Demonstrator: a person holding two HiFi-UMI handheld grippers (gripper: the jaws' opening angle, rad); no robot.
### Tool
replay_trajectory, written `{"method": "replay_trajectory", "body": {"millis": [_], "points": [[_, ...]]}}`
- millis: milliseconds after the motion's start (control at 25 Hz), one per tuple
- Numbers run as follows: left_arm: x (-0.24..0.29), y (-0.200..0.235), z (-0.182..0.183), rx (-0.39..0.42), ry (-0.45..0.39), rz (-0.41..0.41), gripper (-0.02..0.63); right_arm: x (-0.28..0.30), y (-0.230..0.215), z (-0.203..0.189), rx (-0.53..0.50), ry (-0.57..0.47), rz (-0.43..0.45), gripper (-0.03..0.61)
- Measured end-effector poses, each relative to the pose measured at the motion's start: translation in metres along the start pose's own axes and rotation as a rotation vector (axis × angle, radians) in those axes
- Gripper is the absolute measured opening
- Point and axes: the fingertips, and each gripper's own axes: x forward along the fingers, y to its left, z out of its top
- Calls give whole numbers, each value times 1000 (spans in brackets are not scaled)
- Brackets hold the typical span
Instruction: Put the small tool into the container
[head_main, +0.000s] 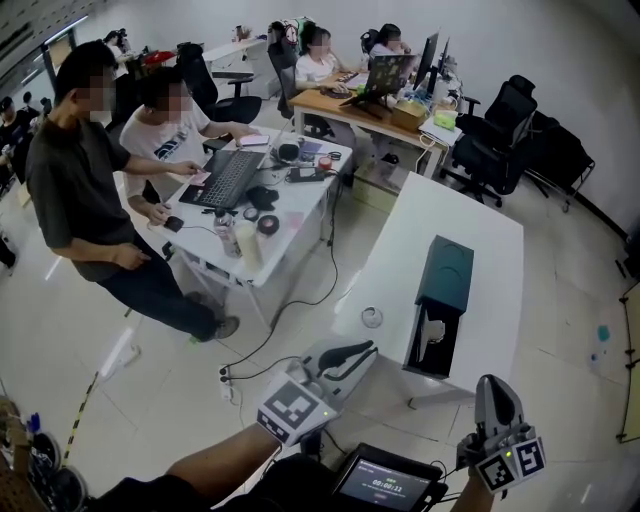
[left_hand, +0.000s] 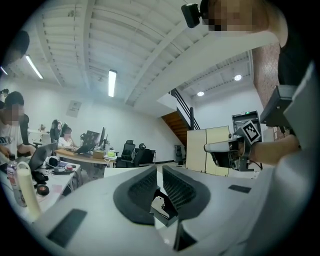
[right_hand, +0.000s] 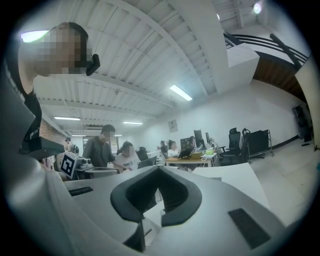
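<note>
A dark teal container (head_main: 446, 272) lies on the white table (head_main: 495, 250). Its black front compartment (head_main: 447, 352) is open toward me, and a small pale object (head_main: 432, 333) lies inside it. A small round ring-like item (head_main: 372, 317) sits on the table's near left corner. My left gripper (head_main: 368, 350) hovers just before that corner with its jaws almost together and nothing between them. In the left gripper view, the container (left_hand: 165, 209) shows through the thin slit. My right gripper (head_main: 497, 392) is held low at the right, shut and empty.
A cluttered desk (head_main: 290, 215) with a laptop (head_main: 228, 178) and bottles stands to the left, with two people beside it. More desks and several office chairs (head_main: 490, 140) fill the back. A cable and power strip (head_main: 226, 378) lie on the floor. A screen device (head_main: 385, 482) sits below me.
</note>
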Motion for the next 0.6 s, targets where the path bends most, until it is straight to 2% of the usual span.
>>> {"method": "replay_trajectory", "body": {"millis": [200,320,440,600], "points": [[-24,-32,16,17,-24,4,54,-34,14,13,-9,-29,2,14],[-31,-67,26,28,-39,12,54,-67,15,24,-18,-50,14,14],[-37,-114,31,37,-42,30,41,-112,12,26,-24,-61,36,14],[-49,-200,24,43,-58,63,34,-198,2,21,-43,-72,77,14]]}}
